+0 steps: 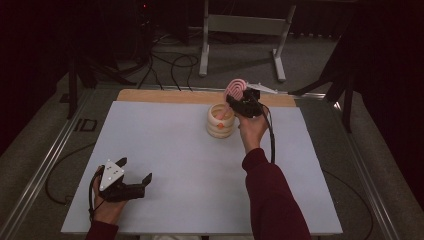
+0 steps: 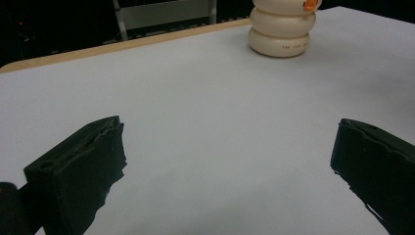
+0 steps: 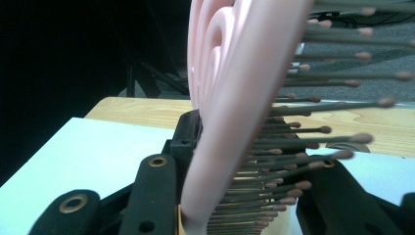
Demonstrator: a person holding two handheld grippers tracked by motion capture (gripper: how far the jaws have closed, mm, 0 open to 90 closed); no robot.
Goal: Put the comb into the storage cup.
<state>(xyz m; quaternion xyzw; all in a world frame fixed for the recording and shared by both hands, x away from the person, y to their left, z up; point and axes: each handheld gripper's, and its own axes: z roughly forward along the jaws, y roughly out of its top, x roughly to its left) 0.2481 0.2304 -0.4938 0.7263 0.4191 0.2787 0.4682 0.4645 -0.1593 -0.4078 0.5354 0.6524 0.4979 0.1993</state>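
A pink hairbrush [image 1: 235, 89] stands upright with its handle end down in a cream ribbed cup [image 1: 221, 126] at the back of the white mat. My right gripper [image 1: 243, 103] is shut on the brush just above the cup. In the right gripper view the brush's pink back [image 3: 220, 98] and its bristles [image 3: 318, 129] rise between the two black jaws of the right gripper [image 3: 240, 166]. My left gripper [image 1: 135, 170] rests open at the mat's near left, with nothing between its fingers. The left gripper view looks across bare mat between the left gripper's wide-apart jaws [image 2: 230, 147] to the cup [image 2: 281, 29].
The white mat [image 1: 165, 150] covers a wooden table whose bare edge [image 1: 165, 95] shows at the back. A metal frame [image 1: 245, 30] and cables lie on the floor beyond. Metal rails [image 1: 45, 165] run along the table's sides.
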